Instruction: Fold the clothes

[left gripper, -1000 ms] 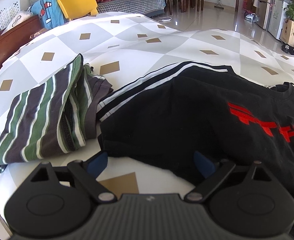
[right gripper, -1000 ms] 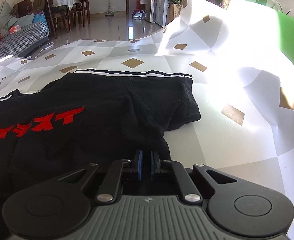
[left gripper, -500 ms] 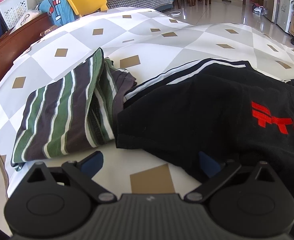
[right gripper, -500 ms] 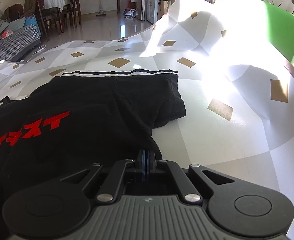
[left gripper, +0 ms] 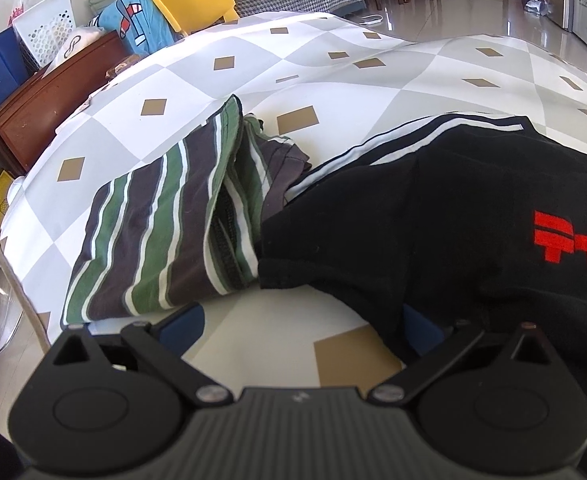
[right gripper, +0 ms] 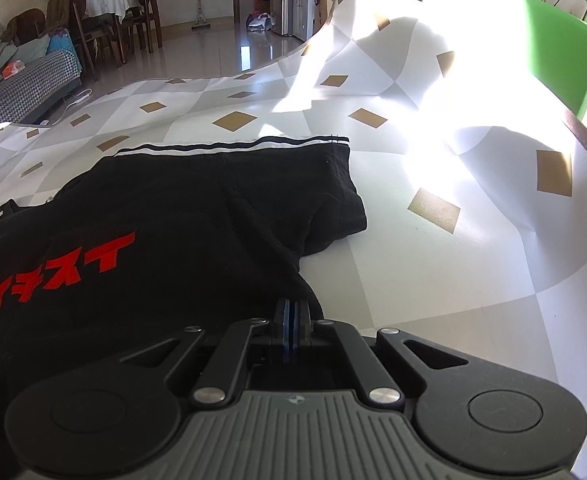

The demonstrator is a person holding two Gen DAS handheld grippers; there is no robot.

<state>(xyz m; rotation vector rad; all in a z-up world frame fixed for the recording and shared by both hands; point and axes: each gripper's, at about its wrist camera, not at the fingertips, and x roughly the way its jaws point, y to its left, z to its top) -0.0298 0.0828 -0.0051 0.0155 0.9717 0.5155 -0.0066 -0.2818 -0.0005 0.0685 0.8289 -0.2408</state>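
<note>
Through my left wrist camera, my left gripper (left gripper: 303,326) has just spread its jaws wide and holds nothing; the black T-shirt (left gripper: 453,216) lies ahead and to the right, its near hem running crosswise past my right-hand finger (left gripper: 421,330). Through my right wrist camera, my right gripper (right gripper: 292,322) is pressed shut at that T-shirt's near edge (right gripper: 181,216), whether pinching cloth I cannot tell, the sleeve stretching away beyond it.

The black shirt (left gripper: 473,208) and striped shirt (left gripper: 153,232) are soft matt cloth, the desk (right gripper: 433,280) cover looks smooth, and the floor (right gripper: 221,60) is shiny.
</note>
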